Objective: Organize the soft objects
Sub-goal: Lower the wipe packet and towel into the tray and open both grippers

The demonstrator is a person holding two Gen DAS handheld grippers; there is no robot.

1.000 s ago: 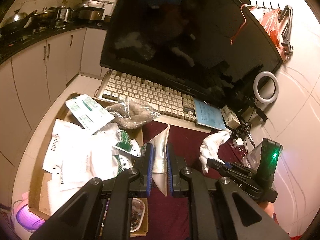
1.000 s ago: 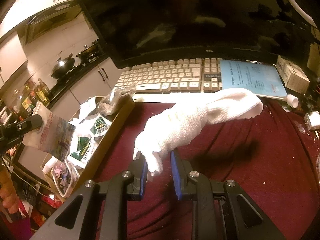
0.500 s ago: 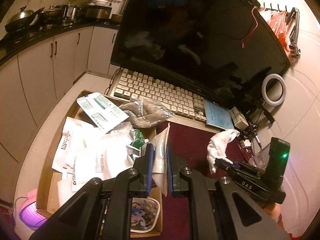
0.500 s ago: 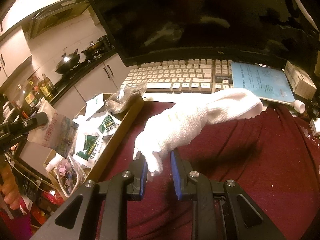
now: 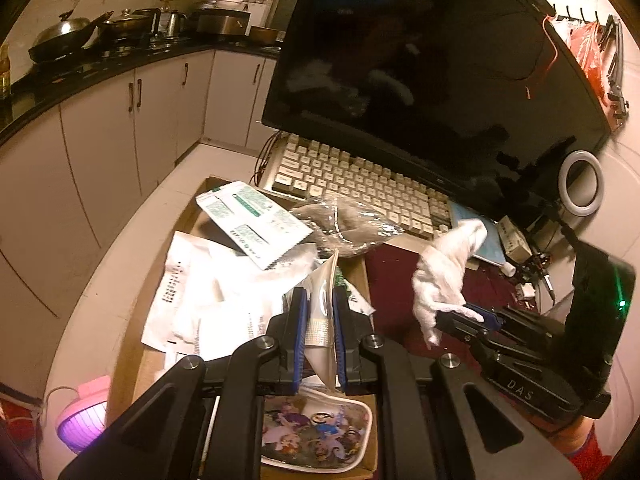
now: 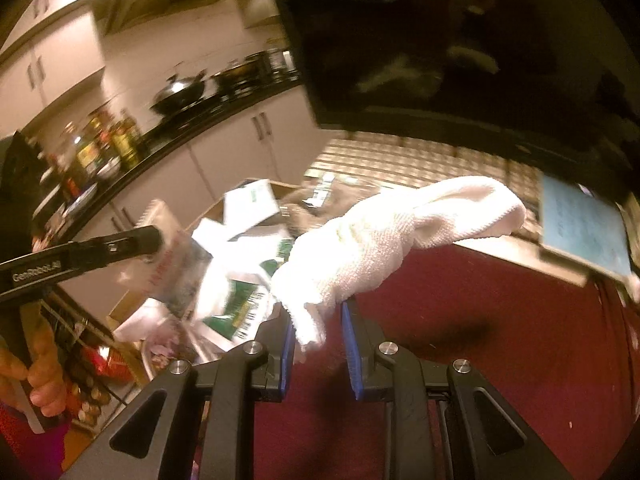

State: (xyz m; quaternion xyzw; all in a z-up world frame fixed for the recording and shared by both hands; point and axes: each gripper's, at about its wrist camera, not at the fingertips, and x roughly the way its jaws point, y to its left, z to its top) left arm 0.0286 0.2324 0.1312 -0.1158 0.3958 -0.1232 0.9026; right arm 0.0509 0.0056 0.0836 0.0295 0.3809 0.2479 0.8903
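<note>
Now: left gripper (image 5: pixel 319 312) clamped on clear pouch (image 5: pixel 322 320) over box (image 5: pixel 132 344); right gripper (image 6: pixel 318 330) pinching white towel (image 6: pixel 384 240). Pls lower both w/ grip firm, release inside box, not on rim.

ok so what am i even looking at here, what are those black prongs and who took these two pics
No robot here: a person holds a hand-held clamp tool in each hand, and each tool has a wide-angle camera looking along its two fingers.

One picture is from the left gripper, shut on a clear plastic pouch above a cardboard box full of packets. The other is from the right gripper, shut on a white cloth lifted over the dark red table cover.

Behind them stand a keyboard and a dark monitor. Each tool shows in the other's picture; the right view is blurred.
</note>
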